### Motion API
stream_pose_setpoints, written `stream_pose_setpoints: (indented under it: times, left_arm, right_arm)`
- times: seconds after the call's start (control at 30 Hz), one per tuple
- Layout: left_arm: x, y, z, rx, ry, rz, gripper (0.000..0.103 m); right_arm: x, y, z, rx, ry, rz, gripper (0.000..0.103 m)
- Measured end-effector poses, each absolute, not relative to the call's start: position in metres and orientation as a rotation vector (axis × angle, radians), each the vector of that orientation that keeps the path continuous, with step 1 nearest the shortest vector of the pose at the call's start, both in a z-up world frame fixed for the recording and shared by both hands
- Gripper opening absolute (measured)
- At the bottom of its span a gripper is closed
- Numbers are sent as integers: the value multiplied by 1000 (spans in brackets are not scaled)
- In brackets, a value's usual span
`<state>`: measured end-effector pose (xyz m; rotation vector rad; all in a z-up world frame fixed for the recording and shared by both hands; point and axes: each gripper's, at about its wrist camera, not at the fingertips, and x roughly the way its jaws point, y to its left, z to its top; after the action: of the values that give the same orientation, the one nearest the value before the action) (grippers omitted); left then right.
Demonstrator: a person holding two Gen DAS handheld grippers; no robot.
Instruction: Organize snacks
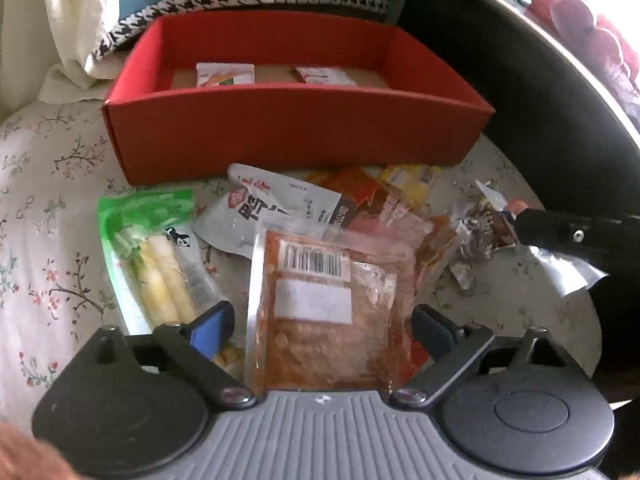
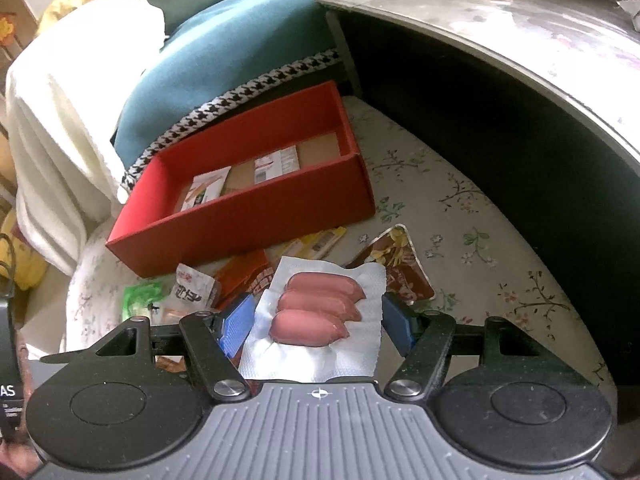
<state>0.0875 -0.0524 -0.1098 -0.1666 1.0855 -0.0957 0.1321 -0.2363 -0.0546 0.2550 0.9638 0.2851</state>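
A red box (image 1: 296, 136) (image 2: 248, 220) lies on the floral sheet with two small packets (image 1: 226, 74) (image 1: 324, 75) on its cardboard floor. In front of it is a pile of snack packets. My left gripper (image 1: 322, 332) is open, low over the pile. A clear packet of reddish snack (image 1: 324, 312) with a barcode label lies between its fingers, and a gap shows at the left pad. My right gripper (image 2: 318, 320) is shut on a white packet of three pink sausages (image 2: 316, 312), held above the pile. One of the right gripper's fingers (image 1: 560, 232) shows at the right of the left wrist view.
Around the clear packet lie a green bamboo-shoot packet (image 1: 156, 256), a white packet with red print (image 1: 276, 208), an orange one (image 1: 360, 192), a yellow one (image 1: 412, 180) and a brown packet (image 2: 400, 268). A dark table with a curved metal edge (image 2: 480, 40) stands at the right. Cushions and a white towel (image 2: 60, 120) lie behind the box.
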Motion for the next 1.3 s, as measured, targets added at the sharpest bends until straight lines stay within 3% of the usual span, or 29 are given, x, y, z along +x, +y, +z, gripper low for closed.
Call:
stream_pose_setpoints:
  times: [0.1, 0.3, 0.83, 1.3]
  left_arm:
    - [81, -51, -105, -198, 1092, -117, 50]
    - [73, -38, -85, -247, 1049, -133, 34]
    - [77, -16, -41, -352, 922, -167, 31]
    - [137, 9, -22, -374, 841, -103, 31]
  right_arm:
    - [132, -236, -54, 257, 964, 282, 75]
    - [131, -236, -53, 260, 951, 278, 75]
    - [147, -230, -35, 303, 888, 286, 75]
    - [204, -194, -23, 277, 849, 325, 75]
